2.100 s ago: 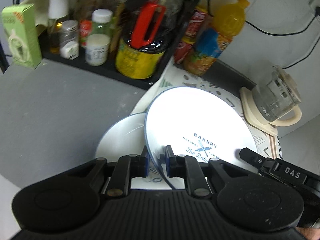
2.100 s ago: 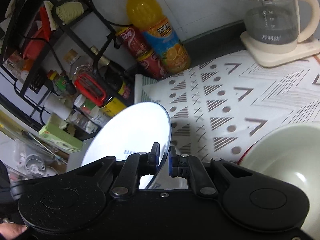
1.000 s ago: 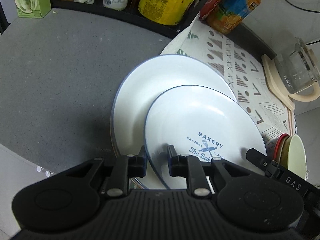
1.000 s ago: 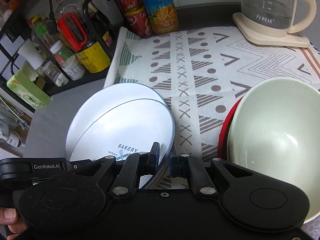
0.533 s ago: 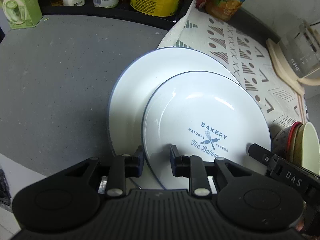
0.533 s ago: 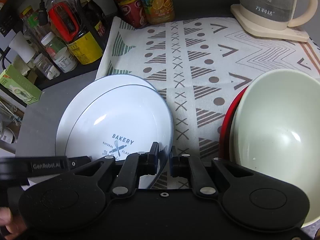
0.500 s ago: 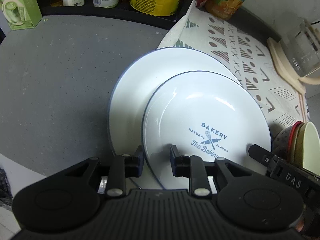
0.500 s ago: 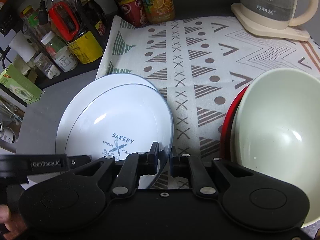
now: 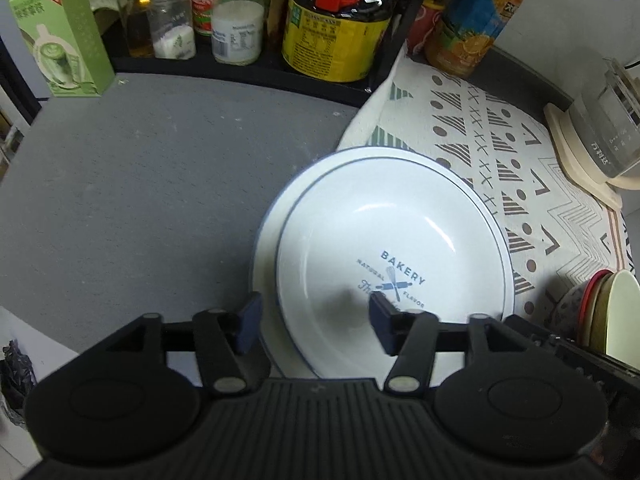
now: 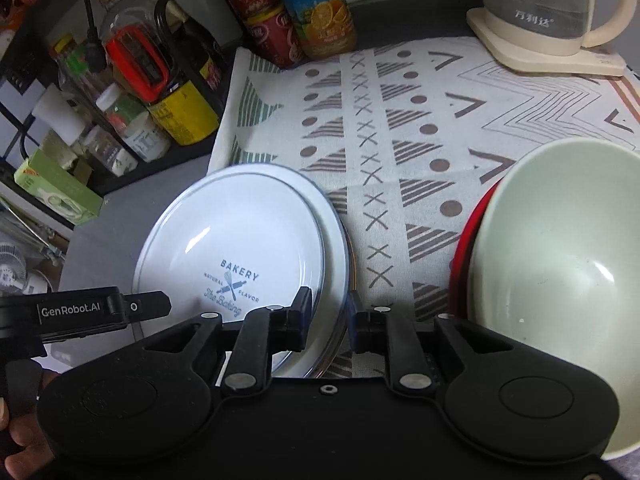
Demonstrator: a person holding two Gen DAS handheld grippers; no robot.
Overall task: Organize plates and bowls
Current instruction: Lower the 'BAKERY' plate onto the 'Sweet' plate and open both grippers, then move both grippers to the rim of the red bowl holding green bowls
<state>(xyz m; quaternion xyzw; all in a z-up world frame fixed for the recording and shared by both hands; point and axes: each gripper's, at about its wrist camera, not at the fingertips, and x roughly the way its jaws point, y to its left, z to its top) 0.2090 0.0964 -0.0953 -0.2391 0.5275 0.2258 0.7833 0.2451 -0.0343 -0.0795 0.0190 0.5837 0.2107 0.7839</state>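
A white plate printed BAKERY [image 9: 392, 240] [image 10: 240, 232] lies flat on a larger white plate [image 9: 264, 248] [image 10: 337, 232], half on the grey counter and half on the patterned cloth. My left gripper [image 9: 316, 320] straddles the stack's near left rim. Its jaws are opening wide and the pads are clear of the rim. My right gripper [image 10: 329, 314] straddles the right rim of both plates. Its jaws are opening too, with a small gap to the rims. A pale green bowl [image 10: 560, 280] [image 9: 618, 312] sits nested in a red bowl [image 10: 464, 248] at the right.
A black rack [image 9: 248, 72] with jars, bottles and a yellow-labelled bottle [image 9: 336, 40] lines the back. A green carton [image 9: 64, 36] stands at the far left. Orange drink bottle [image 10: 324, 12], red cans [image 10: 264, 20] and glass kettle [image 10: 552, 12] stand behind the cloth [image 10: 420, 128]. Bare counter [image 9: 140, 184] lies left.
The BAKERY plate was lowered flat and more centred onto the larger plate. Both grippers, shut on its rim before, have opened, the left widely and the right slightly.
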